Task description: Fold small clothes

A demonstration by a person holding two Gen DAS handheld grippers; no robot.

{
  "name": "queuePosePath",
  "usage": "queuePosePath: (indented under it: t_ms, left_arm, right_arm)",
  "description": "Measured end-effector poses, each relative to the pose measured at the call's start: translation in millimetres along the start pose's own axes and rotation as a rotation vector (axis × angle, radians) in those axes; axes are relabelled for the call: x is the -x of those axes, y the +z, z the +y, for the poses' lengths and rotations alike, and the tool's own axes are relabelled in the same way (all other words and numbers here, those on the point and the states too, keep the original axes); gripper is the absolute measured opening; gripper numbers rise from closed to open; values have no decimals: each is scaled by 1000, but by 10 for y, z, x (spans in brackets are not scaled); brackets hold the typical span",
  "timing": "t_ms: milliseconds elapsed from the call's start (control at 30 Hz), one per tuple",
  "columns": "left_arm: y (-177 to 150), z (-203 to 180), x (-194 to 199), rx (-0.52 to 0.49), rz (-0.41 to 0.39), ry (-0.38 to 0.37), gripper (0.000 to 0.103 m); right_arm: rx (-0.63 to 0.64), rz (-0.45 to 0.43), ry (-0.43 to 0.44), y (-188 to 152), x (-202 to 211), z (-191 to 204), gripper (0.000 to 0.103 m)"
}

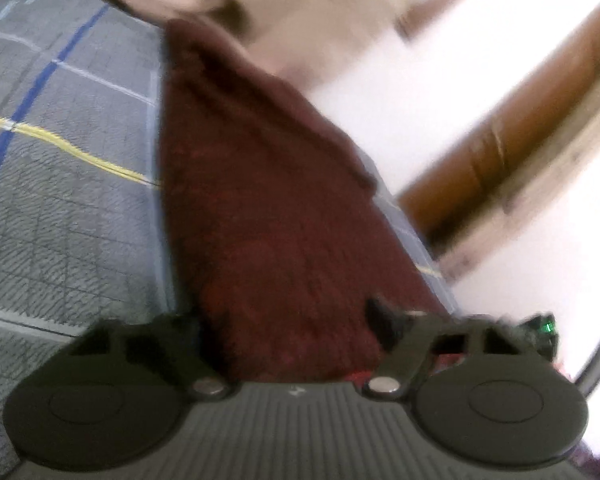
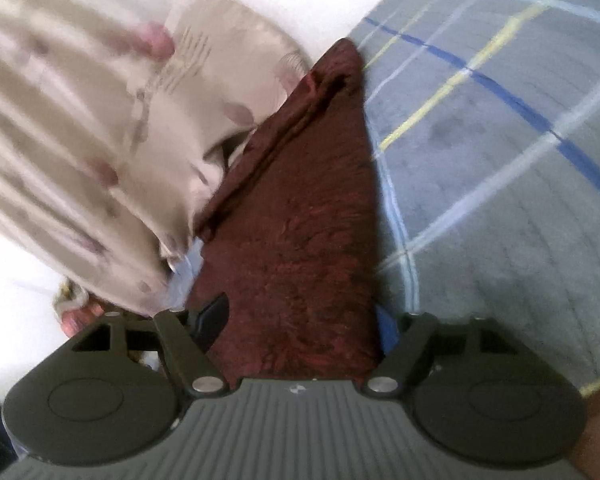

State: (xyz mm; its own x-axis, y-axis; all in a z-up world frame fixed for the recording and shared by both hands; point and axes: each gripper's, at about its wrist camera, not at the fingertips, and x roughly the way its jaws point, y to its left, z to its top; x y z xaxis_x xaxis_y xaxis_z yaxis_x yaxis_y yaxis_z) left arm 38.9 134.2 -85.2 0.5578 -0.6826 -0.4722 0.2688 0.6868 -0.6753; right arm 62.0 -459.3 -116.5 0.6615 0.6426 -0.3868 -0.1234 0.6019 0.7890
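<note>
The maroon cloth (image 2: pixel 300 240) runs lengthwise away between both spread tongs, right (image 2: pixel 300 332) and left (image 1: pixel 296 332), along the bed's (image 2: pixel 500 200) edge.

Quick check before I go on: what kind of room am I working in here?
Most likely a bedroom at home. The dark red cloth lies on a grey checked bedspread, a cream patterned pillow sits beside it, and a wooden door frame stands against white walls.

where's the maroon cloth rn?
The dark maroon fuzzy cloth lies mid-frame in both wrist views on the grey plaid bedcover, beside the beige patterned pillow.
</note>
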Motion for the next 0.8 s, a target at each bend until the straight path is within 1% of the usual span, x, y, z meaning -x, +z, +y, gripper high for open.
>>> queuePosePath:
  t_ms: [33, 67, 100, 133, 200, 233, 267, 333, 433, 600, 800]
  left_arm:
    - [-10, 25, -25, 22, 20, 24, 6]
    - [-39, 52, -22, 38, 15, 41, 9]
    - [-59, 61, -2, 46, 4, 38, 9]
    - [-75, 52, 32, 48, -8, 36, 9]
    - [-88, 32, 153, 79, -49, -1, 9]
    - [-83, 28, 213, 101, -65, -27, 9]
    - [-79, 2, 268, 108, -80, -45, 9]
    - [-83, -25, 372, 86, -92, -52, 9]
    - [-136, -12, 414, 94, -90, -47, 9]
    - [-330, 40, 499, 141, -97, -63, 9]
    - [-494, -53, 652, 134, -102, -79, 9]
  right_arm:
    - [33, 12, -23, 4, -34, 52, 62]
    - [57, 32, -59, 0, -83, 81, 23]
    - [58, 54, -98, -12, -136, 72, 17]
    - [56, 44, -89, -34, -134, 55, 17]
    - [65, 17, -75, -48, -82, 74, 17]
    - [50, 2, -52, -42, -32, 78, 17]
    - [23, -19, -12, -35, 39, 67, 17]
    - [9, -46, 14, -16, 153, 81, 17]
    - [-15, -63, 69, -26, 262, 116, 17]
    - [-21, -58, 87, -101, 329, 165, 17]
    - [-58, -42, 83, -294, 475, 107, 17]
